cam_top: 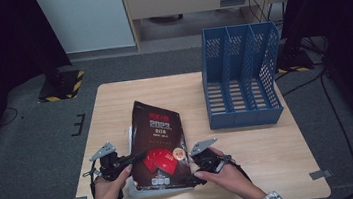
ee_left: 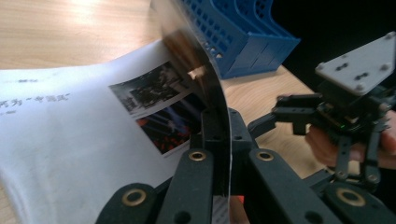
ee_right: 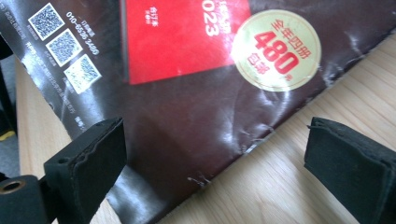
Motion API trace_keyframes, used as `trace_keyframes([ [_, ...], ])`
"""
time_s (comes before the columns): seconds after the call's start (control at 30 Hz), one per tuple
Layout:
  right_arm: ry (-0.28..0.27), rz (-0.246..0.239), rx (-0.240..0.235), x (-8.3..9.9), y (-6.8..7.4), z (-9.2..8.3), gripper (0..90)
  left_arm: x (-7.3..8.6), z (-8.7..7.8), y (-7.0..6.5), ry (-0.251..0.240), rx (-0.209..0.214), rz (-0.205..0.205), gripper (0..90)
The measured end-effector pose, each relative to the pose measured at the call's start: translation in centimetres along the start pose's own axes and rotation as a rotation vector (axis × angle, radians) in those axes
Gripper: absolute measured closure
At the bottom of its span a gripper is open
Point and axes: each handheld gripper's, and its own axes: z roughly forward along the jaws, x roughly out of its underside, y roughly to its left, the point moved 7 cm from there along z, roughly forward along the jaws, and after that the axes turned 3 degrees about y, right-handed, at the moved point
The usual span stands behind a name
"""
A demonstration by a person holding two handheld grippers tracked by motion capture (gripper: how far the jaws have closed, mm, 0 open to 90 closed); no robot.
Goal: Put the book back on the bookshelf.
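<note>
Magazine point(cam_top: 158, 142) with a dark glossy cover lies near the front middle of the wooden surface point(cam_top: 250, 146), its cover printed with red cards and a round gold sticker. Left gripper point(cam_top: 138, 158) comes in from the magazine's left edge and is clamped on the cover; in the left gripper view the cover point(ee_left: 196, 65) rises curved and edge-on between the closed jaws, lifted off the white inner page point(ee_left: 70, 130) that carries small photos and lies flat beneath. Right gripper point(cam_top: 191, 174) sits at the magazine's lower right corner with its jaws spread wide; in the right gripper view the two black pads point(ee_right: 91, 161) stand well apart, one over the dark cover and the other over bare wood, with the cover's worn edge running between them and nothing pressed. Behind the magazine, toward the far right of the surface, stands a blue file rack point(cam_top: 239, 72) with three slotted compartments, well apart from both hands.
</note>
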Motion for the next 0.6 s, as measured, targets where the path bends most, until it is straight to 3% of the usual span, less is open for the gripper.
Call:
trace_keyframes([
  [0.2, 0.028, 0.004, -0.016, -0.3, 0.2, 0.8, 4.8, 0.1, -0.1, 0.2, 0.001, 0.01, -0.014, 89.9],
  [0.27, 0.038, 0.01, -0.016, -0.3, 0.2, 1.0, 5.0, 0.1, -0.2, 0.3, -0.025, 0.036, -0.053, 89.9],
  [0.43, 0.055, 0.013, -0.02, -0.2, 0.3, 1.5, 5.3, 0.1, -0.4, 0.4, -0.043, 0.061, -0.068, 89.9],
  [0.53, 0.053, 0.02, -0.043, -0.4, 0.5, 1.6, 5.6, 0.0, -0.4, 0.3, -0.047, 0.061, -0.069, 89.9],
  [0.6, 0.056, 0.018, -0.041, -0.5, 0.6, 1.8, 5.5, 0.2, -0.4, 0.6, -0.035, 0.04, -0.064, 89.9],
])
